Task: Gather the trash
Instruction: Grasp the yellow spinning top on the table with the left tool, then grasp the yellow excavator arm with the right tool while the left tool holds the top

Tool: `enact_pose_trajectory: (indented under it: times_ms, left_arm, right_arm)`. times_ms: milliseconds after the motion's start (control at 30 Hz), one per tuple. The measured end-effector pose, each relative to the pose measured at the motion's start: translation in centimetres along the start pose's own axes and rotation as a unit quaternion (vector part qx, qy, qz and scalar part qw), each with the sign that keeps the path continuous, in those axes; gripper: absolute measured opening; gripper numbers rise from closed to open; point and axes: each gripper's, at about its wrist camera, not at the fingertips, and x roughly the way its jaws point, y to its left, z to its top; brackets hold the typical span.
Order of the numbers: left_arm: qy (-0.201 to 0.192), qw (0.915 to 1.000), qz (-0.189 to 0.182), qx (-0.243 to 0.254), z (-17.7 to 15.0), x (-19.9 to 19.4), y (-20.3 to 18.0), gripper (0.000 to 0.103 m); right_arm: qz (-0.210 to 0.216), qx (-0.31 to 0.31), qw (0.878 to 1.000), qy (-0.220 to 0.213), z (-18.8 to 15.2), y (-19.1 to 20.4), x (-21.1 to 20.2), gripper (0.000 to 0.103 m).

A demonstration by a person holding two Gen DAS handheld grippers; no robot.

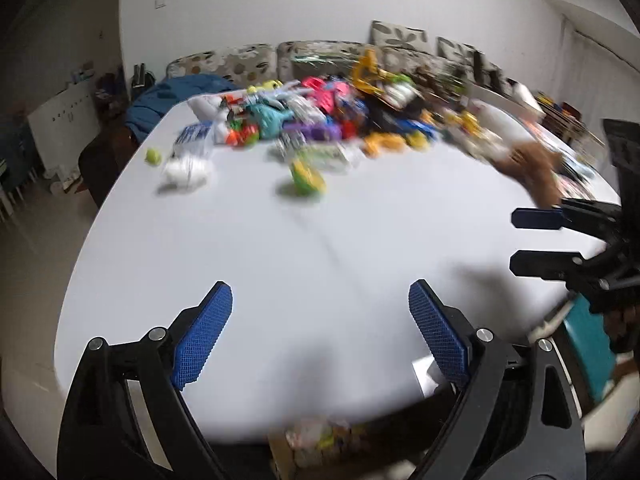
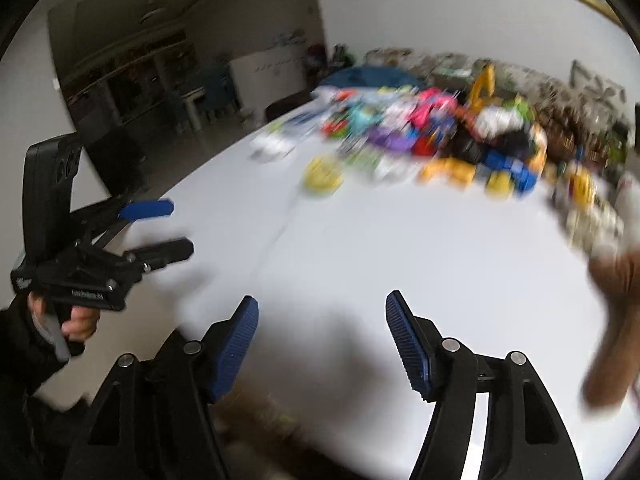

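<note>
Left gripper (image 1: 320, 332) wide open, nothing between its blue pads; right gripper (image 2: 322, 344) also open and empty. Both hang over the near edge of the white table (image 1: 320, 248), bare ahead. Blurred carton (image 1: 320, 440) just below that edge. Farther on, well apart, a crumpled white scrap (image 1: 184, 174) ahead-left, nearer the left gripper. Yellow-green wrapper (image 1: 306, 178) near centre. Toy heap (image 1: 320, 116) beyond.
</note>
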Motion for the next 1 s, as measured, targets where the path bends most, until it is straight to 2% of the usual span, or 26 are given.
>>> enact_pose_trajectory:
  times_ms: [133,267,333,367,433,467,600,767,900,1000]
  left_arm:
    - [0.042,0.9984,0.018,-0.034,4.7,7.6,0.5,0.088]
    - [0.099,0.9921,0.045,-0.063,6.2,13.7,1.4,0.088]
    - [0.092,0.9913,0.079,-0.051,6.8,15.2,1.2,0.083]
    - [0.088,0.9922,0.073,-0.050,7.0,15.3,1.3,0.080]
    - [0.077,0.9934,0.073,-0.044,7.3,15.2,1.1,0.049]
    - [0.077,0.9937,0.070,-0.042,7.4,15.2,1.0,0.046]
    - [0.075,0.9930,0.078,-0.047,7.3,15.0,0.9,0.046]
    - [0.081,0.9922,0.077,-0.057,7.0,14.6,1.0,0.046]
    - [0.074,0.9924,0.076,-0.062,6.4,13.2,1.2,0.046]
    - [0.068,0.9928,0.076,-0.062,5.7,11.7,1.5,0.046]
  right_arm:
    - [-0.007,0.030,1.000,-0.006,2.6,-3.1,2.1,0.065]
    - [-0.007,0.032,0.999,-0.005,1.8,-4.7,2.1,0.067]
    - [-0.002,0.040,0.999,0.005,1.4,-5.6,2.4,0.067]
    - [0.001,0.044,0.999,0.010,1.2,-6.0,2.6,0.067]
    - [0.002,0.051,0.999,0.019,0.5,-6.9,3.1,0.067]
    - [0.000,0.054,0.998,0.023,0.3,-7.2,3.4,0.067]
    - [-0.007,0.069,0.997,0.028,0.5,-8.4,4.4,0.067]
    - [-0.020,0.072,0.997,0.003,3.7,-9.3,5.7,0.067]
    - [-0.054,0.043,0.998,-0.003,7.0,-10.1,8.5,0.070]
    - [-0.069,0.014,0.997,0.015,8.9,-11.3,11.5,0.072]
